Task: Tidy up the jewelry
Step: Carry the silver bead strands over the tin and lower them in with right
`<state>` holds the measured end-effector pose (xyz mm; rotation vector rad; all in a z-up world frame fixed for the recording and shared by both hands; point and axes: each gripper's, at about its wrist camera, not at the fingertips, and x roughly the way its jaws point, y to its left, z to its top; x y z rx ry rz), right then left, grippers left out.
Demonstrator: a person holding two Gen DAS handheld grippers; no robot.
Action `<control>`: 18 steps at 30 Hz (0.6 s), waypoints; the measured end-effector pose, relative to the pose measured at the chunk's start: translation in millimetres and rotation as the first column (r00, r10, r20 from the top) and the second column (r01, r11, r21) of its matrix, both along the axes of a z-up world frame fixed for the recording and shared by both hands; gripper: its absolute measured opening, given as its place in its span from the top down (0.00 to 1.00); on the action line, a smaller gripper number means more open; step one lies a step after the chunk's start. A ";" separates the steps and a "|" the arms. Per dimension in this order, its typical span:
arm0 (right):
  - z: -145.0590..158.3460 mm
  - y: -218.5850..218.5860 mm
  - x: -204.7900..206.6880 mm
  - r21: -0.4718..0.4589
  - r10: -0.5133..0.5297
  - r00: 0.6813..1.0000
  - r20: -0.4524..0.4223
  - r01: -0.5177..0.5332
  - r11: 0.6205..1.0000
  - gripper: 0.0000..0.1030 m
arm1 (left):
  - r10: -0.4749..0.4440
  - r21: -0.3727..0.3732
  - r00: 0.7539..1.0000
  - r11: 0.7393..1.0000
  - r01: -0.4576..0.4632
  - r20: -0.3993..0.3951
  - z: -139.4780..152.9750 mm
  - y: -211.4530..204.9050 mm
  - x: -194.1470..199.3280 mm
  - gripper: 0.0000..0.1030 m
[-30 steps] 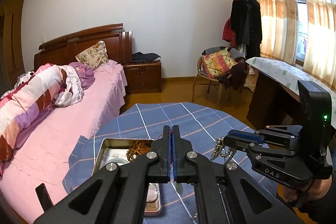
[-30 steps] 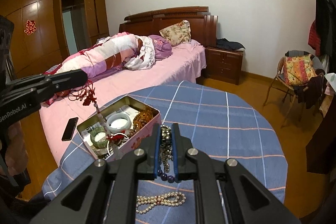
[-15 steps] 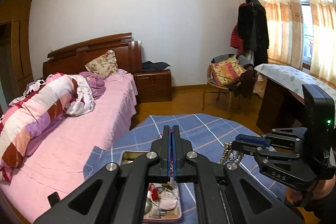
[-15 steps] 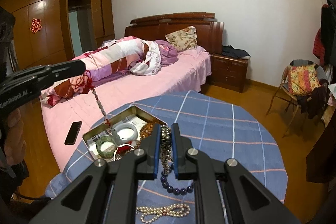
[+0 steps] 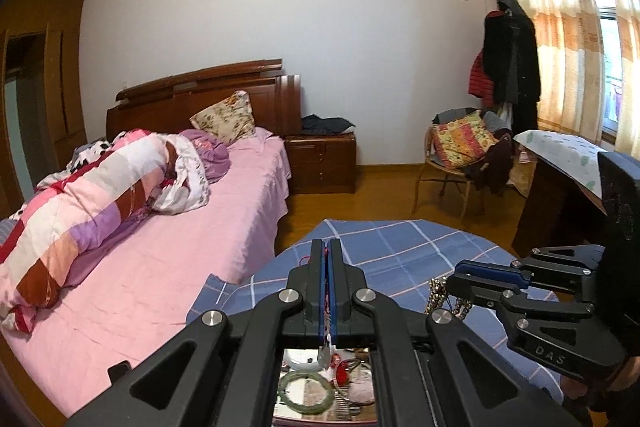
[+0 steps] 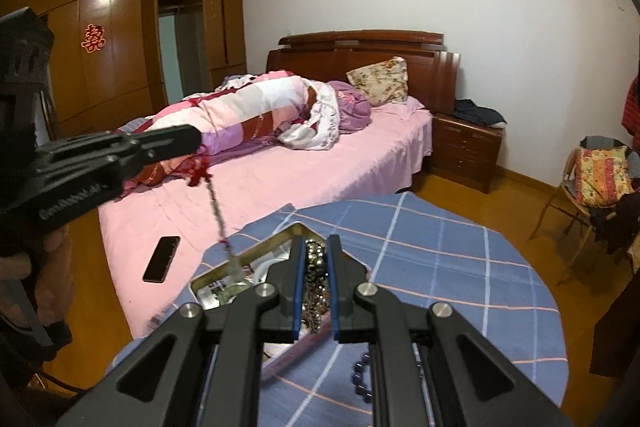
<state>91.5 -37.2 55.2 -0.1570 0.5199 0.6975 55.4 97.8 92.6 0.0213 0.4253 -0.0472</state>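
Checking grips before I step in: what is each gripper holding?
Left gripper: shut on a red-corded pendant chain hanging over the tin.
Right gripper: shut on a beaded necklace.

Both wrist views low over table (image 5: 400, 247), facing bed (image 5: 168, 259); tin (image 6: 256, 259) shared

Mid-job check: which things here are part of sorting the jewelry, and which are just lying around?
Job:
- metal tin
- red-tasselled chain in the left tool
- metallic bead strand in the right tool
- green bangle
- dark purple beads

Lying about:
- phone on bed
- floral pillow
- chair cushion
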 end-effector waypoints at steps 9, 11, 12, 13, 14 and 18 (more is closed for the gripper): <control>-21.1 31.6 6.3 -0.023 0.049 0.997 -0.059 -0.051 0.998 0.88 | 0.036 -0.028 0.998 0.999 -0.037 -0.053 -19.8 20.4 5.2 1.00; -27.4 35.8 7.2 -0.033 0.055 0.996 -0.073 -0.058 0.998 0.88 | 0.039 -0.032 0.997 0.999 -0.041 -0.062 -23.0 23.3 5.4 1.00; -29.6 38.7 7.7 -0.036 0.057 0.995 -0.079 -0.060 0.998 0.88 | 0.038 -0.035 0.997 0.999 -0.041 -0.067 -24.8 24.4 5.7 1.00; -32.2 41.2 8.1 -0.040 0.058 0.995 -0.085 -0.062 0.997 0.88 | 0.038 -0.038 0.997 0.998 -0.041 -0.073 -27.6 24.9 5.6 1.00; -34.8 42.7 8.8 -0.044 0.061 0.994 -0.093 -0.065 0.997 0.88 | 0.038 -0.040 0.996 0.998 -0.041 -0.078 -29.3 25.7 6.1 1.00; -44.3 47.6 9.6 -0.060 0.066 0.991 -0.116 -0.073 0.996 0.88 | 0.039 -0.044 0.995 0.998 -0.043 -0.091 -33.2 28.6 9.0 1.00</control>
